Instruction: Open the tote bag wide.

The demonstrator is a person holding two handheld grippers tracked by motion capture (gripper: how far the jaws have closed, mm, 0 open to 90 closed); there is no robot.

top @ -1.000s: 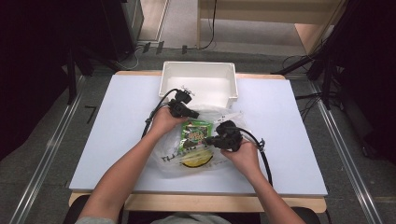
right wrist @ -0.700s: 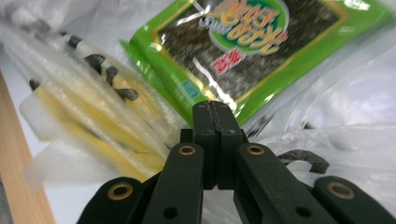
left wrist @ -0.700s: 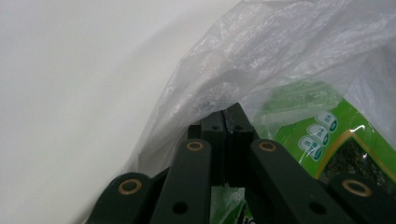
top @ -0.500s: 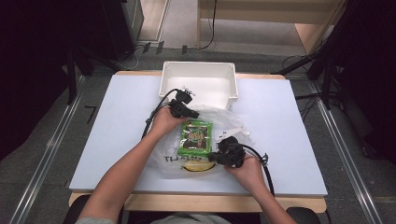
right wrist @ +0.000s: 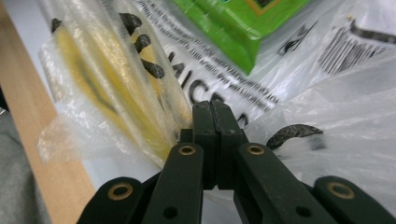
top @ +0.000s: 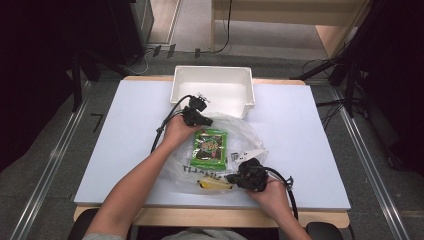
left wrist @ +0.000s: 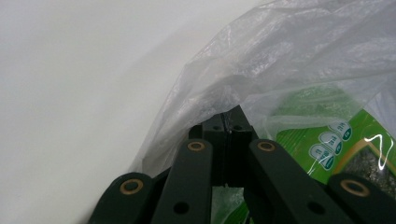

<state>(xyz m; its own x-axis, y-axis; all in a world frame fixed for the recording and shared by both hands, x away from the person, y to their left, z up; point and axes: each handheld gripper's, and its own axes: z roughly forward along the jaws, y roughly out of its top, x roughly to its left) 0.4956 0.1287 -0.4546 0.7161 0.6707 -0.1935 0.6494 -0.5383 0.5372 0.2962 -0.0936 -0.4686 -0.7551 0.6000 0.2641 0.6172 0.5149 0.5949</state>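
A clear plastic bag (top: 240, 145) with black lettering and a yellow face print lies on the white table (top: 125, 150). A green snack packet (top: 210, 148) shows through it. My left gripper (top: 204, 120) is shut on the bag's far edge; in the left gripper view its jaws (left wrist: 229, 126) meet with film pinched between them and the green packet (left wrist: 322, 144) just beyond. My right gripper (top: 231, 178) is shut on the bag's near edge. In the right gripper view its closed jaws (right wrist: 215, 114) pinch the bag (right wrist: 327, 121) beside the yellow print (right wrist: 93, 79).
A white bin (top: 212, 84) stands at the table's far edge, just behind the left gripper. The table's wooden front edge (top: 200, 216) runs close below the right hand. Bare table surface lies to the left and right of the bag.
The right gripper has drawn back toward the table's near edge, pulling the bag's near edge with it and stretching the bag out. The left gripper has stayed put.
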